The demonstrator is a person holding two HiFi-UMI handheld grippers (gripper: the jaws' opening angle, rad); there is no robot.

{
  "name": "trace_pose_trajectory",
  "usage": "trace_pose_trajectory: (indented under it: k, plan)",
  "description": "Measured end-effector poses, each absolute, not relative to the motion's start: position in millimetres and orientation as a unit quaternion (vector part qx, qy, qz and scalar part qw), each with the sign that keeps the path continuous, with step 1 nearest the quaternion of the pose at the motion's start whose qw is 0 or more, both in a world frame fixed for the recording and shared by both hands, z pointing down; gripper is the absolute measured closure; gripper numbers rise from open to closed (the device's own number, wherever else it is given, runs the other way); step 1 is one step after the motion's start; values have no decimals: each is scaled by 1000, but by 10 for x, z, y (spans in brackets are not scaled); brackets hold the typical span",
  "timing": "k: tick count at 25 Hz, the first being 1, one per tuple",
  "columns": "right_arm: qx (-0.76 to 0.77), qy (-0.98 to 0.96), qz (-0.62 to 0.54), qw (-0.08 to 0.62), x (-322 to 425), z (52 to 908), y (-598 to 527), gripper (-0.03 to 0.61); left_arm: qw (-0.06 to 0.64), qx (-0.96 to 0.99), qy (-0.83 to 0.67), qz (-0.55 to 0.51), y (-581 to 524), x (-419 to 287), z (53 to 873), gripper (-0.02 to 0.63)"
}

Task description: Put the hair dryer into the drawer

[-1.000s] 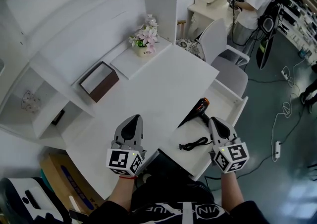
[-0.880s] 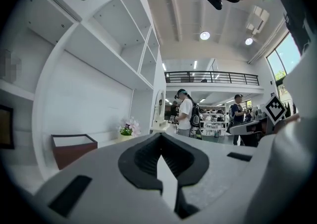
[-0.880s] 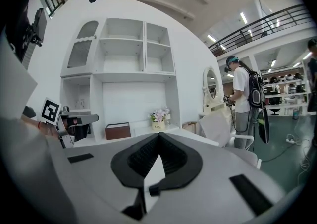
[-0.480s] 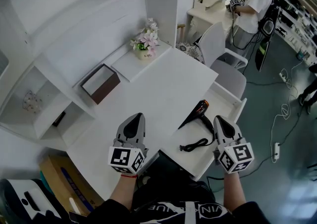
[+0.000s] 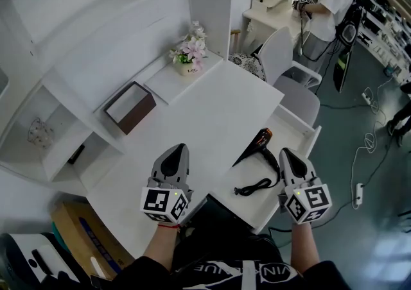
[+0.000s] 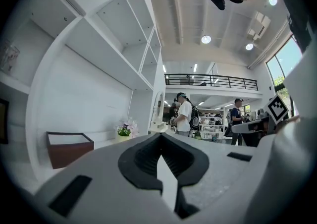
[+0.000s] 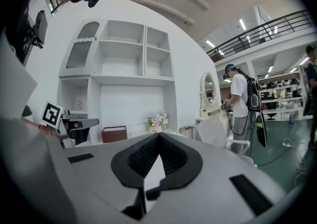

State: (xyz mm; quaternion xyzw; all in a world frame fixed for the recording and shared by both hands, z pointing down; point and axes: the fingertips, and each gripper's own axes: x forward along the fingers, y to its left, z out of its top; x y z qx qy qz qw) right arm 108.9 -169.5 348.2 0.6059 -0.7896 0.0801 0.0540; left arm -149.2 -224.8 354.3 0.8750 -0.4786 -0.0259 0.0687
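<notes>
- The hair dryer (image 5: 255,146) lies flat inside the open drawer (image 5: 307,149), which is pulled out at the right edge of the white surface (image 5: 212,115).
- In the head view its long axis runs on a diagonal, from lower left to upper right. The orange-tipped end points to the upper right, away from the person; the dark end points to the lower left.
- Its black cord (image 5: 252,187) lies looped on the drawer floor, nearer the person than the dryer body.
- The left gripper (image 5: 175,153) hovers over the surface, jaws pressed together, nothing between them.
- The right gripper (image 5: 286,154) is over the drawer just beside the dryer, jaws pressed together and empty. Whether it touches the dryer cannot be told.
- The right gripper covers the part of the dryer nearest it, so the handle cannot be made out.
- In both gripper views the gripper's own body fills the lower half, so the drawer and dryer are hidden there.
- The near end of the drawer is cut off by the person's body.
</notes>
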Motion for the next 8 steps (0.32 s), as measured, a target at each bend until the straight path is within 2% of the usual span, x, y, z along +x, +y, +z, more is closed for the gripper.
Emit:
trace_pose_trajectory:
  k: [8]
  plan:
    - [609, -787, 85, 54, 1094, 3522, -1774, 575, 76, 874, -479, -30, -2348, -1500, 3596, 609]
